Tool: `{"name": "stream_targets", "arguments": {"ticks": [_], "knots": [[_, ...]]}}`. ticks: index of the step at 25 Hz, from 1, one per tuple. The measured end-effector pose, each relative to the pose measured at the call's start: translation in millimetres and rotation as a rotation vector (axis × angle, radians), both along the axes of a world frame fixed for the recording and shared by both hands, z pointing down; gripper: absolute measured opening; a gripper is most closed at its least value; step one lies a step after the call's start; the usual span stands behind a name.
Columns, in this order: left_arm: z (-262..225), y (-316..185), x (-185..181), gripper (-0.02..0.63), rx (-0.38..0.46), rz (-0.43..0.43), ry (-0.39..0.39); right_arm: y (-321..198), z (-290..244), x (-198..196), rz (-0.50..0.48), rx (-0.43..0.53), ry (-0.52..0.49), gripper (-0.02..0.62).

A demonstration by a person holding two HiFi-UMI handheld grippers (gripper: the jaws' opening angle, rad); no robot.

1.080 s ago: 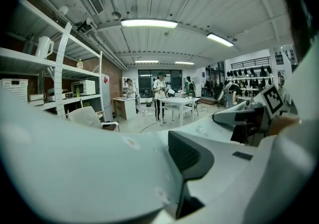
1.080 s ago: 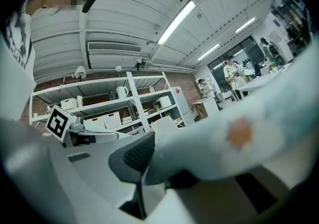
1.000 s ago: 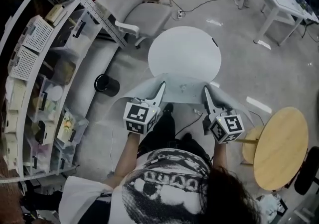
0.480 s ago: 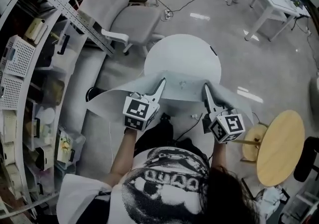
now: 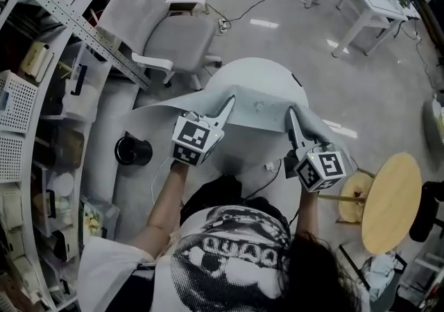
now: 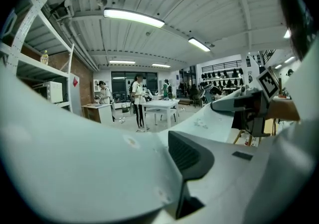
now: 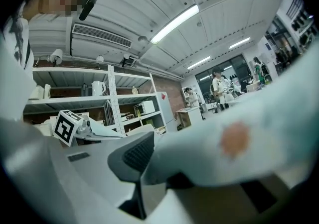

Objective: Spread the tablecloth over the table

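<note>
Pale cloth, one tablecloth (image 5: 257, 115), hangs by its near edge, which runs side to side between two grippers. The left gripper (image 5: 226, 102) is clamped on one end, and the right gripper (image 5: 290, 114) has the other between jaws that have just been easing apart. One round white table (image 5: 263, 71) lies straight ahead of both, with the left gripper seemingly slightly nearer.
</note>
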State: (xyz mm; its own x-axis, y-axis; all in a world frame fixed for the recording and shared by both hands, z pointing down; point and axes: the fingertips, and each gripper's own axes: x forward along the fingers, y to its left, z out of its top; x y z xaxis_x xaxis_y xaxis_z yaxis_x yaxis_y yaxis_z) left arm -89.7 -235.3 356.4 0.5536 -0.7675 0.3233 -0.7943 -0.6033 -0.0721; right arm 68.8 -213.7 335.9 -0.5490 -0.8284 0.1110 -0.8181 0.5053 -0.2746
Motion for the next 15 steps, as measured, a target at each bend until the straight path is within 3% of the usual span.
{"name": "stream_targets", "arguments": {"ticks": [7,15], "knots": [[-21,-68,0,0.106,0.06,0.081,0.053,-54,-24,0,0.058,0.072,-0.006,0.072],[-49,-154,22,0.107,0.127,0.173,0.049,-129,-55,16,0.108,0.112,-0.012,0.074]]}}
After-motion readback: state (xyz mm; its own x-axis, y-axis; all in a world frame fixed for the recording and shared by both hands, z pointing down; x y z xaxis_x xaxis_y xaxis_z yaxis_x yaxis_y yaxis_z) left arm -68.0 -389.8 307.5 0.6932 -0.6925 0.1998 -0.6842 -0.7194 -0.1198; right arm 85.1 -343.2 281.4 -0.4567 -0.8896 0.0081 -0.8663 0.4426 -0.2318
